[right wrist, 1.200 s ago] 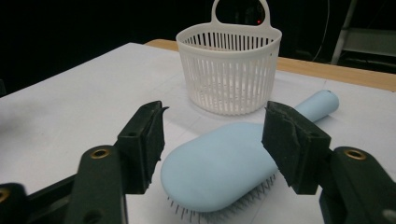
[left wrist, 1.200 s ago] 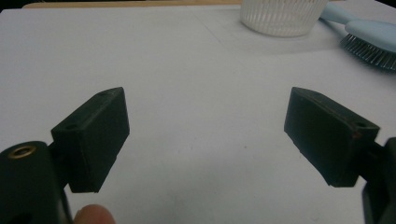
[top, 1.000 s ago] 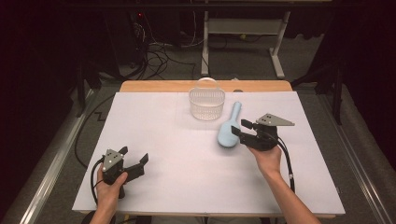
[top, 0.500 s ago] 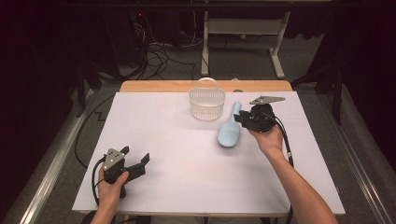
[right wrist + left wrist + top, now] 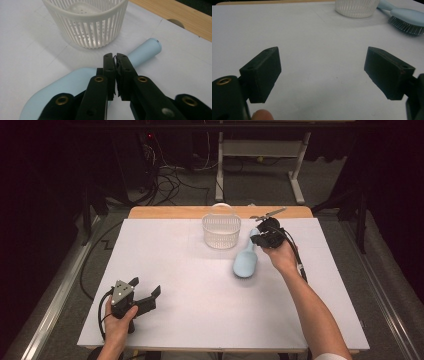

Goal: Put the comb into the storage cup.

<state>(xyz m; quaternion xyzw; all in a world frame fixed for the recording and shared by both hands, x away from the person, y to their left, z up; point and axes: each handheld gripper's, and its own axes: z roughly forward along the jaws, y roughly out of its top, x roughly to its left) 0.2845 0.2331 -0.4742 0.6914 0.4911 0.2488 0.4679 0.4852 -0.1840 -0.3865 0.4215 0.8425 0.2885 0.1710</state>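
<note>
The right tool [image 5: 115, 56], its jaws just closing to clenched and empty above the pale-blue hairbrush [image 5: 246, 262], is hovering at the basket's [image 5: 221, 231] three o'clock. Light, rigid, slippery plastic: grip the narrow handle. The left tool [image 5: 146, 293] is resting released.

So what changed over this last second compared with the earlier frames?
The right gripper travelled up the high view, from beside the brush head to over the handle of the light blue hairbrush, and its jaws have just been closing; they now stand shut above the handle, nothing between them. The brush, the white basket and the open left gripper stayed put.
</note>
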